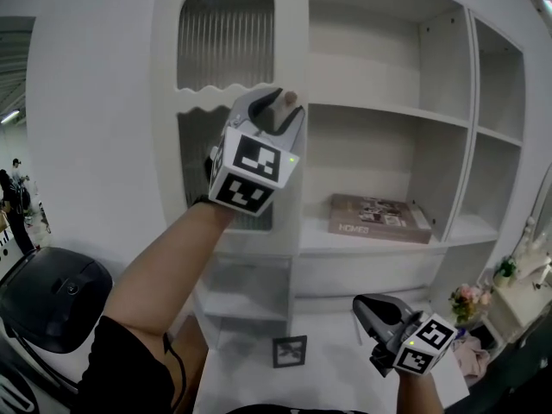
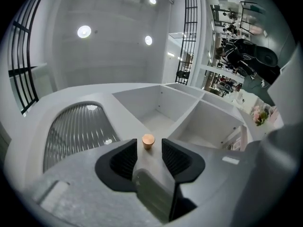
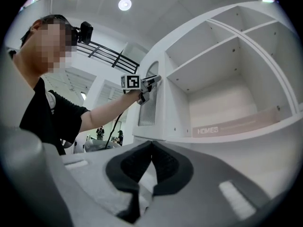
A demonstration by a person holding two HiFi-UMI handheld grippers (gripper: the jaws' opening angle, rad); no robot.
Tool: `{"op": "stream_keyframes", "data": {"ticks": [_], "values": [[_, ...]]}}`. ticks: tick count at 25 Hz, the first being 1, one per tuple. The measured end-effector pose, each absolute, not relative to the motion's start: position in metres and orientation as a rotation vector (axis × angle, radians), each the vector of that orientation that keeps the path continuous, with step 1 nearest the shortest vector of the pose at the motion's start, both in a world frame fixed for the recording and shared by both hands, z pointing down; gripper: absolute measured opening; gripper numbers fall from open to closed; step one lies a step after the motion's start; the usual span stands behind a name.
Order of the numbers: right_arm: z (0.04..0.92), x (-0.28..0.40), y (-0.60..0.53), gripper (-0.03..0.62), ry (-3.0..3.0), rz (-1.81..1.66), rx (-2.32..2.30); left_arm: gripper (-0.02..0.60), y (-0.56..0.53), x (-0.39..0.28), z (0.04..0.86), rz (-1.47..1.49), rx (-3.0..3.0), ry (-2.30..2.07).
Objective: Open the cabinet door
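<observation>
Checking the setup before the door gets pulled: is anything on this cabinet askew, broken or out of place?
Nothing stands out. The door looks closed and flush, its knob sits intact between the jaws of the open left tool, and the book lies flat on its shelf.

Head view faces cabinet [image 1: 297, 33]; gripper views look along jaws (all share shelves [image 1: 388, 115]).

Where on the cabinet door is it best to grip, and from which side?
Take the small round knob at the edge of the door next to the open shelves. It is the only part that stands out from the flat panel, so come straight at the door face, one jaw each side. The left gripper is open and lined up.
</observation>
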State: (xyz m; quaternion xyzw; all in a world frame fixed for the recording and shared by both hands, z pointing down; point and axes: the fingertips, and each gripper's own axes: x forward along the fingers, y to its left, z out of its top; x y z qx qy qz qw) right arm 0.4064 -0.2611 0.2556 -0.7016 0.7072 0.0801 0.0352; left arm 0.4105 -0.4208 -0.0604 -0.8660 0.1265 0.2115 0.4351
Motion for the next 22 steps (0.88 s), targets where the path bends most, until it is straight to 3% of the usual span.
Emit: {"op": "stream_keyframes", "data": {"ticks": [13, 22], "values": [[0.291, 0.409, -0.235, 0.002, 2.17, 0.106, -2.187, 0.084, -0.422, 0.415, -0.067, 0.543, -2.142, 0.405], [0.294, 0.418, -0.228, 0.001, 2.287, 0.054, -2.115, 0.077, -0.421, 0.418, -0.067, 0.515, -2.177, 0.391]]}}
